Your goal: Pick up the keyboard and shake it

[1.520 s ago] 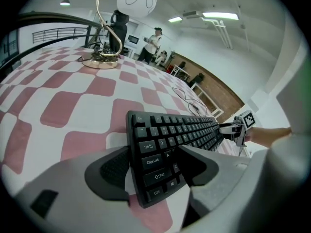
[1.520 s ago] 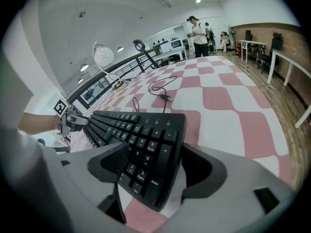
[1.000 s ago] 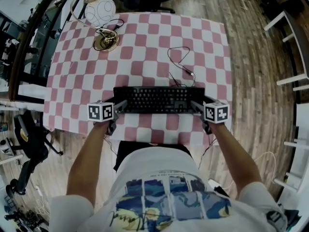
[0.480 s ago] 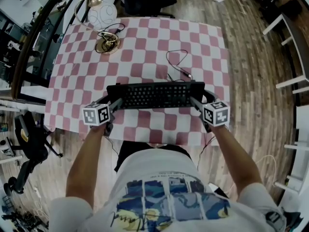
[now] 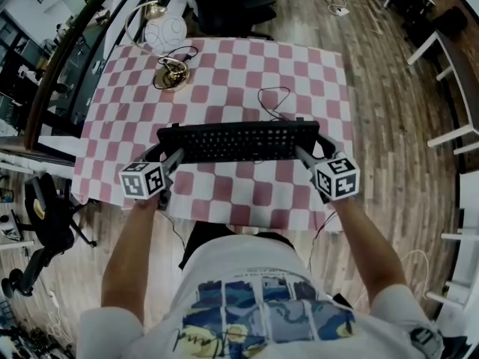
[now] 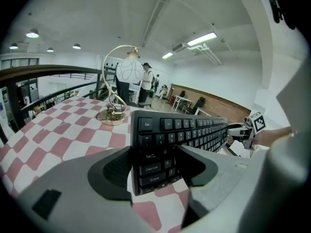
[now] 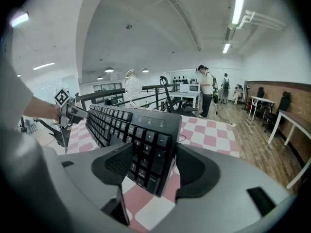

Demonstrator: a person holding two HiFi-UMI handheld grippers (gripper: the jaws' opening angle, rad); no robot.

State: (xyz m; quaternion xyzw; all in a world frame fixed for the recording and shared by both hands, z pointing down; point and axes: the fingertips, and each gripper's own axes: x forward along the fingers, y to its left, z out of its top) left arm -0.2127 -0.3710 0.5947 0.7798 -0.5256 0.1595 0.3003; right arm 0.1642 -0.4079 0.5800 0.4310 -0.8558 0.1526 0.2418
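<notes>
**Keyboard up off the table, shake not yet shown**

The table (image 5: 329,66), under a pink-and-white checked cloth, carries a lamp (image 5: 166,32) at its far left corner and a loose cable (image 5: 273,103) near the middle. The keyboard (image 5: 236,140) is held over the near half of the cloth, lengthwise from left to right. In both gripper views the cloth shows below its underside, so it looks lifted clear.

The left gripper (image 5: 174,159) has its jaws clamped on the keyboard's left end, one pad on the keys and the other on the far edge. The right gripper (image 5: 303,154) has the number-pad end between its jaws, which are closing on it, pads against the body.

The pick-up therefore looks done. The shake is left, and one moment cannot show whether it has begun.

Readable writing is confined to key legends. The left gripper view gives Esc, Tab, Caps Lock, Shift and A. The right gripper view gives 9, + and −. No brand name can be made out, and the marker cubes bear only square patterns.
</notes>
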